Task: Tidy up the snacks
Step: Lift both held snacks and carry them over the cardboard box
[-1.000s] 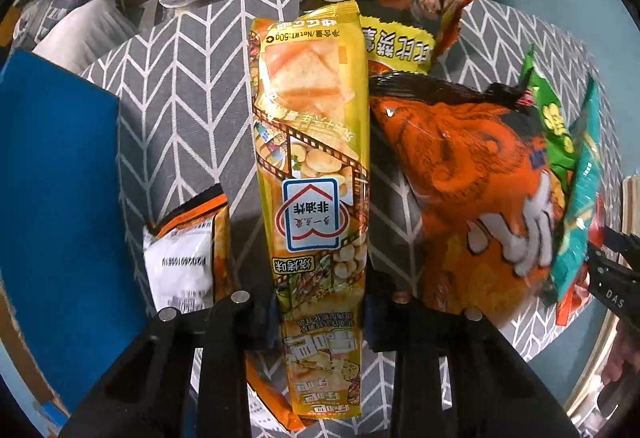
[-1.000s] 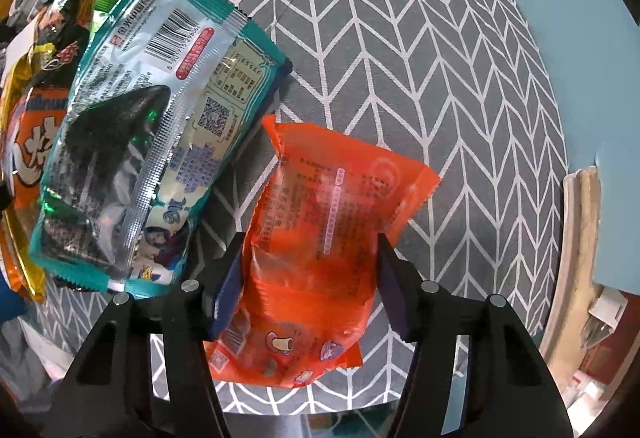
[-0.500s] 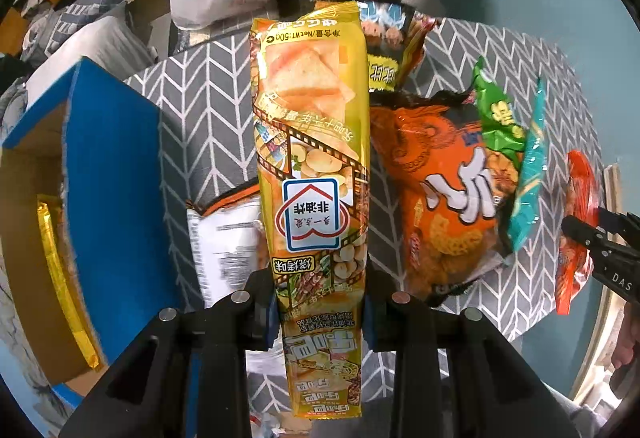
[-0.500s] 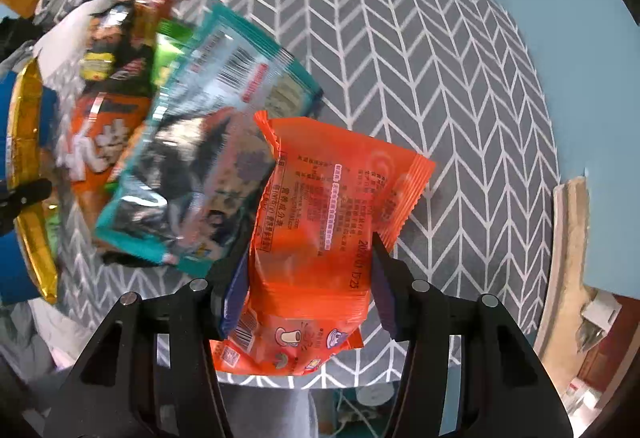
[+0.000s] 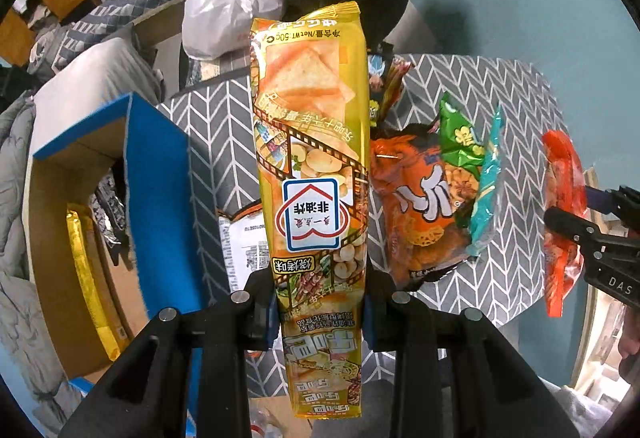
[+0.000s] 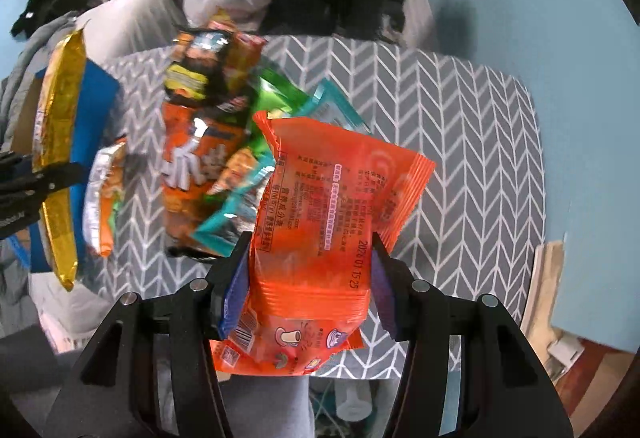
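My left gripper (image 5: 318,312) is shut on a long yellow snack bag (image 5: 312,141) and holds it upright above the table. My right gripper (image 6: 306,290) is shut on an orange snack packet (image 6: 328,197), lifted off the table; the packet also shows at the right of the left wrist view (image 5: 564,205). The yellow bag shows edge-on at the left of the right wrist view (image 6: 60,141). A pile of snack bags lies on the table: a big orange bag (image 5: 416,205), a green one (image 5: 460,137), a teal one (image 5: 486,189).
A blue cardboard box (image 5: 156,197) stands open at the table's left, with a gold packet (image 5: 84,266) inside. A white-and-orange packet (image 6: 100,197) lies beside it. The chevron tablecloth (image 6: 460,125) covers the table. A white plastic bag (image 5: 228,17) sits behind.
Both grippers have risen with their packets, and the table has dropped away in both views. The left gripper's view now looks into the blue box.
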{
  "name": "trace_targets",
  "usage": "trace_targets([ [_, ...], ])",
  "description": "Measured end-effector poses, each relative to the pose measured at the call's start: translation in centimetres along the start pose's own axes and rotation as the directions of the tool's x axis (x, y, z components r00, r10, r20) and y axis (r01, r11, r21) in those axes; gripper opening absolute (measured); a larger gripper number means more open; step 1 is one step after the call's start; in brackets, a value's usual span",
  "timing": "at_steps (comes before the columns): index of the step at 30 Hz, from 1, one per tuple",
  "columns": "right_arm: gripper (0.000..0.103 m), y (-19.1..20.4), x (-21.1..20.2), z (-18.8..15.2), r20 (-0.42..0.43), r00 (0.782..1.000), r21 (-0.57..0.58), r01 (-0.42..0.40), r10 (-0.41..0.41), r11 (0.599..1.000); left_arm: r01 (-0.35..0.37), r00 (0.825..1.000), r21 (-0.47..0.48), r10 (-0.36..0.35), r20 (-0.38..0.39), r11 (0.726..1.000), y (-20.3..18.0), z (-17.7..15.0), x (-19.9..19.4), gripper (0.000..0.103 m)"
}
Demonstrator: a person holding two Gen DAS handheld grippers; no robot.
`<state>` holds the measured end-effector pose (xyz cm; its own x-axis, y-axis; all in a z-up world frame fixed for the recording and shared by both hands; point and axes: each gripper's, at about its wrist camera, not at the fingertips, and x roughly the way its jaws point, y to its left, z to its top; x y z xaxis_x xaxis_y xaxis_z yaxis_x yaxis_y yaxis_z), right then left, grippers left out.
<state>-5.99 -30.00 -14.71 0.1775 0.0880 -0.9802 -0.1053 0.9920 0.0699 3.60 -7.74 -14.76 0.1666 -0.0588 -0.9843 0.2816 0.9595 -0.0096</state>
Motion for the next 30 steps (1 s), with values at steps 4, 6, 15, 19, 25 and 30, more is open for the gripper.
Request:
trace_targets([
  [4, 0.054, 1.6, -0.9, 1.1, 0.022, 1.000, -0.042, -0.018, 0.019, 0.999, -0.005, 1.000, 0.001, 0.005, 0.016, 1.000, 0.4, 0.1, -0.5, 0.031],
  [6, 0.054, 2.4, -1.4, 1.7, 0.031, 0.999, -0.066, -0.028, 0.030, 0.997, -0.014, 1.000, 0.002, 0.014, 0.023, 1.000, 0.5, 0.0, -0.7, 0.031],
  [15, 0.054, 6.4, -2.6, 3.4, 0.050, 0.997, -0.182, -0.056, 0.066, 0.982, -0.019, 0.998, -0.031, 0.021, 0.054, 0.999, 2.3, -0.8, -2.8, 0.031],
  [19, 0.054, 8.5, -3.0, 4.3, 0.053, 0.995, -0.239, -0.074, 0.089, 0.968, -0.035, 0.997, -0.062, 0.039, 0.069, 0.998, 3.7, -1.4, -3.7, 0.031],
  [25, 0.054, 12.3, -3.5, 5.9, 0.062, 0.990, -0.324, -0.099, 0.126, 0.941, -0.047, 0.996, -0.121, 0.055, 0.067, 0.992, 6.0, -2.4, -4.2, 0.031],
  [30, 0.054, 15.8, -3.6, 7.3, 0.063, 0.985, -0.390, -0.127, 0.163, 0.912, -0.063, 0.995, -0.171, 0.075, 0.066, 0.983, 8.3, -3.5, -4.8, 0.031],
])
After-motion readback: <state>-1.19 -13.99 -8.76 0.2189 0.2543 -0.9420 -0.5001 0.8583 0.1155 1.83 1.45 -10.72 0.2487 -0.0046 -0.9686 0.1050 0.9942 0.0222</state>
